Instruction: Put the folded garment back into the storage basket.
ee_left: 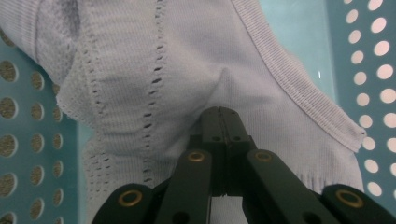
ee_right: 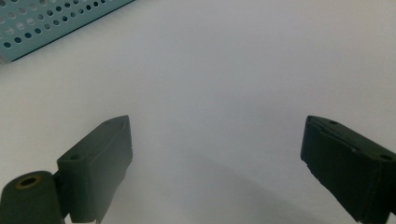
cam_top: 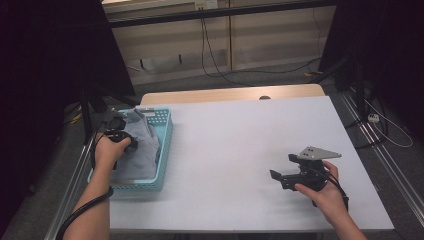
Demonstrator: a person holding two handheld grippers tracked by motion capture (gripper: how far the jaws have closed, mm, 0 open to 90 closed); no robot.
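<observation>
White table [cam_top: 240,150]: one basket [cam_top: 165,135], one garment [cam_top: 142,145], two tools.

Left hand-held gripper [cam_top: 121,136] on grey garment [cam_top: 140,150] in blue basket [cam_top: 165,131].

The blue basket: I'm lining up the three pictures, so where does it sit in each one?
High view: the blue basket stands at the table's left edge, holding a grey knit garment.
Left gripper view: its perforated walls flank the garment on both sides.
Right gripper view: one corner lies at the top left.
Shared landmark: the basket's round-holed wall.
</observation>
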